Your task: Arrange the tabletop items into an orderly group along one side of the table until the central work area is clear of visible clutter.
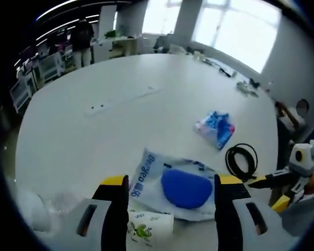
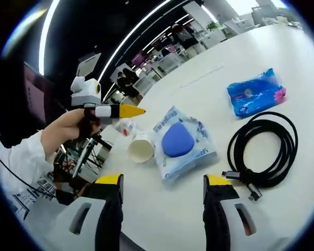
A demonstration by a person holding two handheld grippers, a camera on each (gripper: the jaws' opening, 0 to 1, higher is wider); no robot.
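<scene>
— Two grippers in play, which one's closer to the wipes pack?
— Left gripper (image 1: 165,196). In the left gripper view the wet-wipes pack (image 1: 172,183) with the blue lid (image 1: 186,189) lies right between its jaws — jaws spread wide, nothing held. Paper cup (image 1: 149,227) lies on its side just under it, touching the pack's near edge.
— Pack's long axis?
— Runs roughly across the left jaw gap, tilted a bit; printed end points toward the left jaw. Judging by that, a straight close would catch it across the long side — may be too wide, a turn could help.
— Right gripper?
— Right gripper (image 2: 162,209) is also open and empty. In the right gripper view the same wet-wipes pack (image 2: 182,144) sits ahead of the jaws, near but apart, its long axis running away from them. Cup (image 2: 142,149) at its left, mouth toward the camera.
— Other clutter?
— Coiled black cable (image 2: 261,149) just right of the pack, its plug end near the right jaw. Blue tissue packet (image 2: 255,93) farther out, well apart. All on the white table (image 1: 120,83).
— Left gripper visible there?
— Yes, left gripper (image 2: 112,111), held in a hand (image 2: 68,128), above the cup.
</scene>
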